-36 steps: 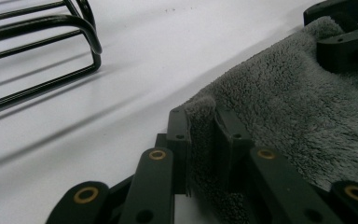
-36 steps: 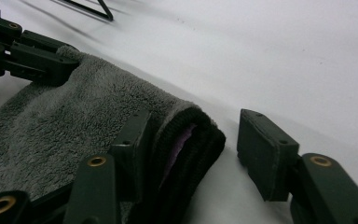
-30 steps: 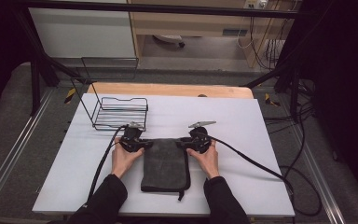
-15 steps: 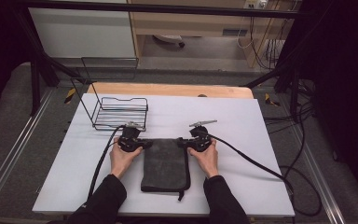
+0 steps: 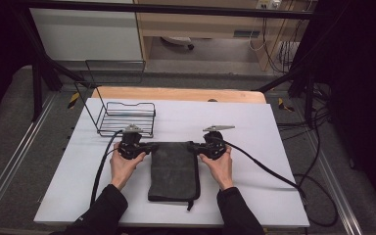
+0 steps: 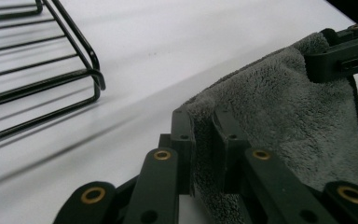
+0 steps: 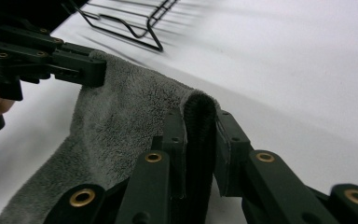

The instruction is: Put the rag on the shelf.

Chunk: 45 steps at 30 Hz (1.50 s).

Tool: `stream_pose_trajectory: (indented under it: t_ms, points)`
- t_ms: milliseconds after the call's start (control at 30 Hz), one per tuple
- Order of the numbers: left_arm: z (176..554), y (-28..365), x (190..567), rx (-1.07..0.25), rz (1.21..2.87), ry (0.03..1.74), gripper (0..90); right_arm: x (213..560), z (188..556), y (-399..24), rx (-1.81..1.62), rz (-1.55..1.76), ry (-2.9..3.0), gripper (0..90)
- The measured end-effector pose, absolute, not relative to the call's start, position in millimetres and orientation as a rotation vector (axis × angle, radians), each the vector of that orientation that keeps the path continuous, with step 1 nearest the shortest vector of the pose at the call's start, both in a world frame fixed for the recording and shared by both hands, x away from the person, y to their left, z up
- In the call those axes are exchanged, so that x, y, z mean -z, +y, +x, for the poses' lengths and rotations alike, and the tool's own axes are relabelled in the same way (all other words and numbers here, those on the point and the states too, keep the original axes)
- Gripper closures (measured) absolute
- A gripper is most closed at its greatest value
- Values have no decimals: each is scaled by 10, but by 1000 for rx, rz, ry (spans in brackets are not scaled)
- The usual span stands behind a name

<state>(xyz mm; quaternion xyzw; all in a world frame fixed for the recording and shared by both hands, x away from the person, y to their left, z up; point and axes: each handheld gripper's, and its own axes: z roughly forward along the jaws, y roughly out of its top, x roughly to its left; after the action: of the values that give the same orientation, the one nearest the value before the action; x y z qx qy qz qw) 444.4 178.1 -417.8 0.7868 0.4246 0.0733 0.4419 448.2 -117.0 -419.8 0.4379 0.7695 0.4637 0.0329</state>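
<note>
White bench point(image 5: 254, 127) on a grey carpeted floor point(image 5: 14, 132), wooden cabinet point(image 5: 200, 24) beyond it, black wire basket point(image 5: 127, 119) just behind the towel's far left corner. Dark grey fluffy towel point(image 5: 174, 169), folded into a long rectangle, flat mid-bench. Left claw point(image 5: 146, 147) clamped on its far left corner, right claw point(image 5: 194, 146) clamped on the far right one.

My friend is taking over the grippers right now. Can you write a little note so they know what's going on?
Left gripper: shut on the towel's far left corner.
Right gripper: shut on the far right corner.
Towel: dark grey, folded narrow, lying flat on the white table between the hands. Wire basket stands apart, behind the left gripper.
Done: both far corners pinched.
Left: probably lift the far edge and fold again, or carry it to the basket. Keep both grips even.
</note>
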Motion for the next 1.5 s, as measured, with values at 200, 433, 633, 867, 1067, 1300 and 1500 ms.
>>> stream_pose_trajectory:
  t_ms: [200, 433, 633, 867, 1067, 1300, 1500]
  points:
    - [4338, 1810, 4087, -202, 1928, 1023, 803, 4106, 4361, -1175, -1460, 1285, 2335, 773]
    - [4181, 1860, 3997, -233, 1879, 980, 803, 3994, 4213, -1178, -1508, 1219, 2294, 772]
    - [4036, 1892, 3894, -271, 1849, 939, 803, 3895, 4091, -1179, -1546, 1164, 2260, 772]
    - [3909, 1926, 3807, -295, 1821, 913, 802, 3789, 3962, -1169, -1568, 1094, 2226, 773]
    - [3809, 1953, 3738, -302, 1794, 892, 803, 3731, 3886, -1176, -1599, 1069, 2210, 773]
    - [3716, 1982, 3652, -325, 1759, 870, 803, 3617, 3806, -1166, -1620, 1022, 2181, 773]
    - [3672, 2017, 3579, -333, 1725, 856, 803, 3506, 3731, -1150, -1640, 974, 2151, 775]
